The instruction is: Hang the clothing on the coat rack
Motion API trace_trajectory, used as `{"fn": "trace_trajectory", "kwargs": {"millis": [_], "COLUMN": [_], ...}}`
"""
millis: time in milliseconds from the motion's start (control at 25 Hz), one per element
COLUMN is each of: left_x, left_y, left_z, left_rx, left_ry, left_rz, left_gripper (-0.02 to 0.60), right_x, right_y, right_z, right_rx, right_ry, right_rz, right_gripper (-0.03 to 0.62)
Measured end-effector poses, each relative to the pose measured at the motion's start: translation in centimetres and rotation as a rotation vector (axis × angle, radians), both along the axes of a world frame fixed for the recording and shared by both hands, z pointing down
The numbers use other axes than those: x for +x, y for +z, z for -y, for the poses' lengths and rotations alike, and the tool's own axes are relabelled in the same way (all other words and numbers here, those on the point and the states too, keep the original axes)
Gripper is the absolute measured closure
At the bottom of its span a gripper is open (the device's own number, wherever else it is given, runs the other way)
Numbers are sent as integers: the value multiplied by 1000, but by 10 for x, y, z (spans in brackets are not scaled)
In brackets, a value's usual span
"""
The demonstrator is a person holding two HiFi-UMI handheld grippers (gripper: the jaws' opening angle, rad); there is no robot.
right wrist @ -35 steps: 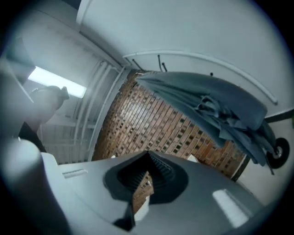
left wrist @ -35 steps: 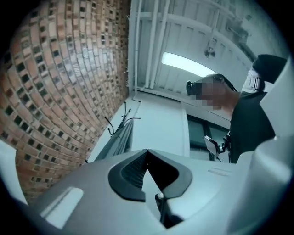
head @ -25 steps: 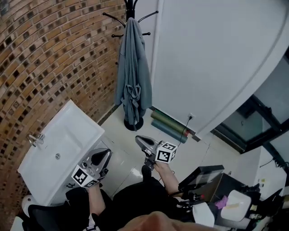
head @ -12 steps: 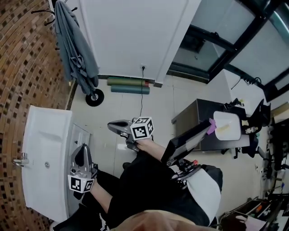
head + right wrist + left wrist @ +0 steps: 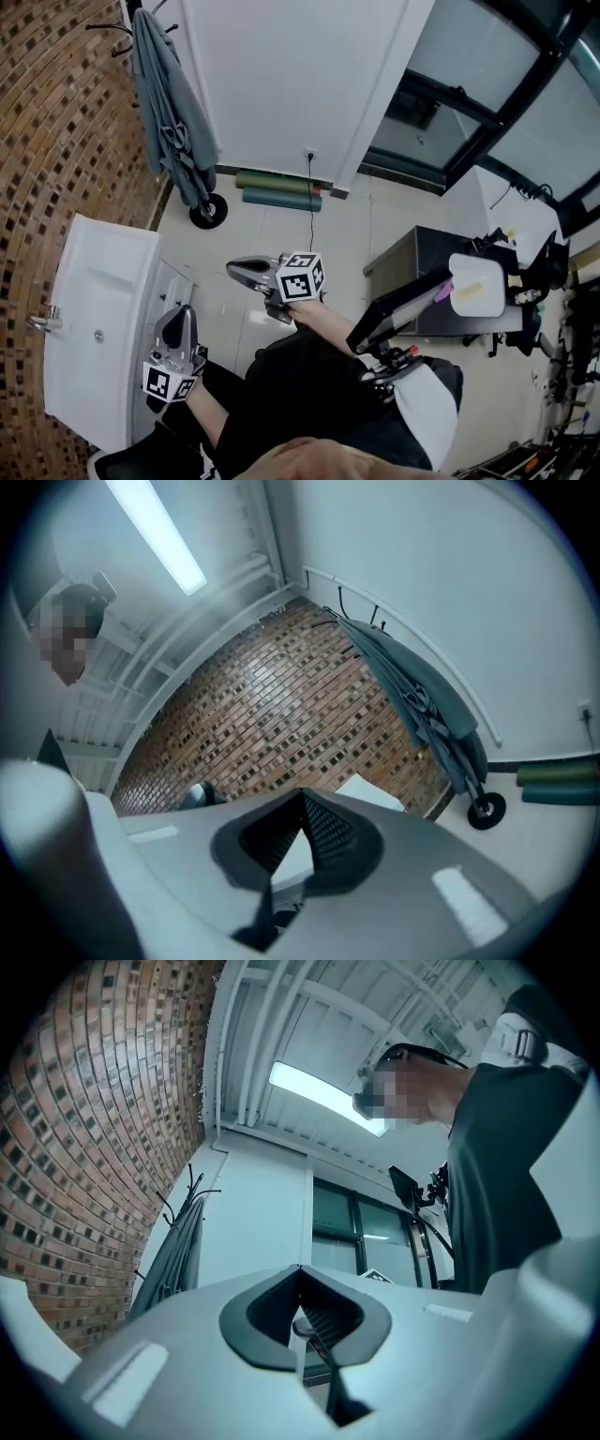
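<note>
The grey clothing [image 5: 173, 122] hangs from the upper hooks of the coat rack [image 5: 208, 213]. It drapes full length down the pole, in the corner between the brick wall [image 5: 56, 141] and the white wall panel [image 5: 281, 84]. The person stands well apart from it, beside the white sink [image 5: 94, 309].

The left hand-held gripper [image 5: 180, 317] is clenched on nothing and held low by the sink. The right hand-held gripper [image 5: 236, 269] is likewise closed and empty, pointing across toward the sink (each gripper's own view shows the jaws meeting with only background beyond them).

Judging from this, the hanging looks done, so the step in hand is a check. The garment should sit deep on its hook and hang evenly, and both grippers should be kept clear of the fabric so nothing drags it off.
</note>
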State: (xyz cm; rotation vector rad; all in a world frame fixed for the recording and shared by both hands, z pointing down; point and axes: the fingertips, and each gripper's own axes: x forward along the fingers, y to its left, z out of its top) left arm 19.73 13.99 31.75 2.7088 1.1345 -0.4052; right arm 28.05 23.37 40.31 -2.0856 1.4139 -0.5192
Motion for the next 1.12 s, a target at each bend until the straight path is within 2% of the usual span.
{"fn": "trace_trajectory", "kwargs": {"millis": [160,320,480,640,720,760,800,840,880,960,1040,1120], "left_x": [16,34,40,55,54,49,40,26,12,-7,-14,-12], "left_y": [-2,-10,-14,-36,-50,-58,-67,-77,-87,-98,-97,-91], "left_z": [-26,-48,-70,-72,-68,-68,-68,-66,-61,-46,-35,-35], "left_rx": [17,45,-11,-74,-91,-102,-123,-166,-230,-346,-384,-369], "left_ry": [15,21,48,-40,-48,-21,27,82,123,133,104,77], "left_rz": [35,36,34,11,-41,-85,-143,-211,-272,-350,-371,-348], "left_gripper": [581,581,581,581,509,495,501,580,580,580,580,568], "right_x": [11,33,46,58,61,63,64,62,57,46,38,32], "right_y": [-18,-25,-27,-44,-55,-60,-65,-68,-70,-69,-68,-69], "right_z": [-32,-48,-73,-101,-105,-104,-102,-101,-100,-97,-91,-85], "right_rx": [35,86,121,145,153,158,163,164,160,144,141,149], "right_ry": [19,26,53,94,100,95,86,75,65,48,26,3], "right_rz": [-57,-71,-94,-135,-174,-192,-208,-224,-237,-251,-255,-264], "right_gripper": [591,591,591,591,591,591,591,591,591,591,591,591]}}
